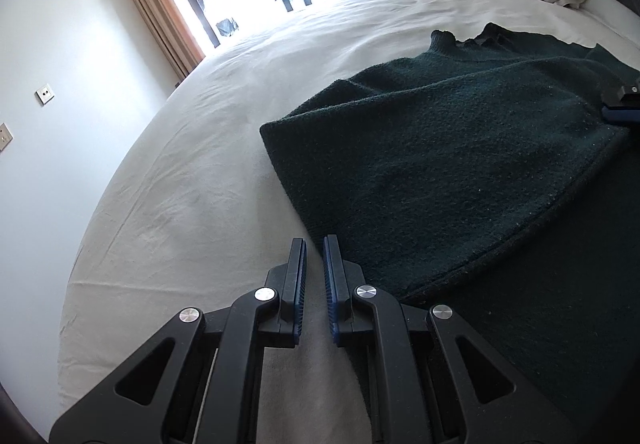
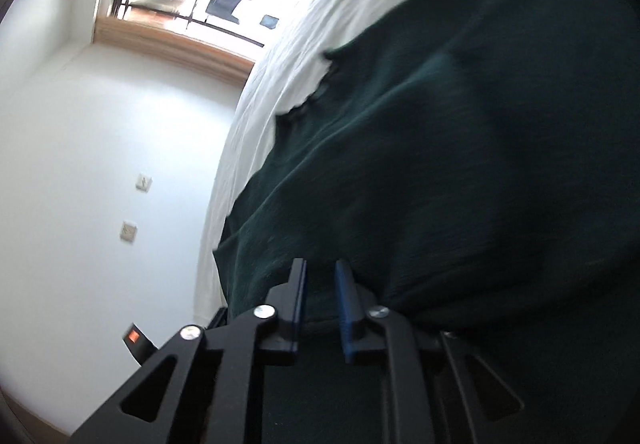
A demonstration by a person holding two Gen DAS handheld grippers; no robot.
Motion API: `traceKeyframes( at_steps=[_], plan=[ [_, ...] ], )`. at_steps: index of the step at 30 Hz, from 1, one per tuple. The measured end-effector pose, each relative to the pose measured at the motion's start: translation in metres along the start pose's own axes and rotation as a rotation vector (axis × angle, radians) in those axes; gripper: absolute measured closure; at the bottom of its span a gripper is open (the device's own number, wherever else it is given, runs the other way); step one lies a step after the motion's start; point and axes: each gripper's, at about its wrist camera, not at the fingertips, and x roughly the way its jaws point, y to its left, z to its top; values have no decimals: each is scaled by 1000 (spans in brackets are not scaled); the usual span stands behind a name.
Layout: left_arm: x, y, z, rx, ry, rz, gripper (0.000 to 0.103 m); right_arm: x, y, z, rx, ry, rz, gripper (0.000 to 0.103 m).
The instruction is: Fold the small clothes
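Dark green sweater (image 1: 460,148) spread on white bed (image 1: 200,172), left gripper (image 1: 315,244) nearly closed, empty, at its hem, right gripper (image 2: 322,268) narrow, seemingly pinching sweater fabric, blurred

Left gripper (image 1: 315,244): matte black linkage arms with triangular cut-outs, four round silver pivot screws, and blue ribbed pads (image 1: 330,280) lining both fingers. Right gripper (image 2: 321,264): same black build, silver screws, blue-faced fingers (image 2: 347,308); picture blurred, finer detail unreadable.
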Motion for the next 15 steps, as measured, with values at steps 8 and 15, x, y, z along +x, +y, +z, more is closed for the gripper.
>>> traceKeyframes(
  at_steps=[8,15],
  plan=[
    [2,1,-1,-4,-3,5,93,-92,-39,58,83,-199,-28,53],
    [1,0,-1,0,-5,12,93,-101,-97,62,149,-108,-78,103]
  ],
)
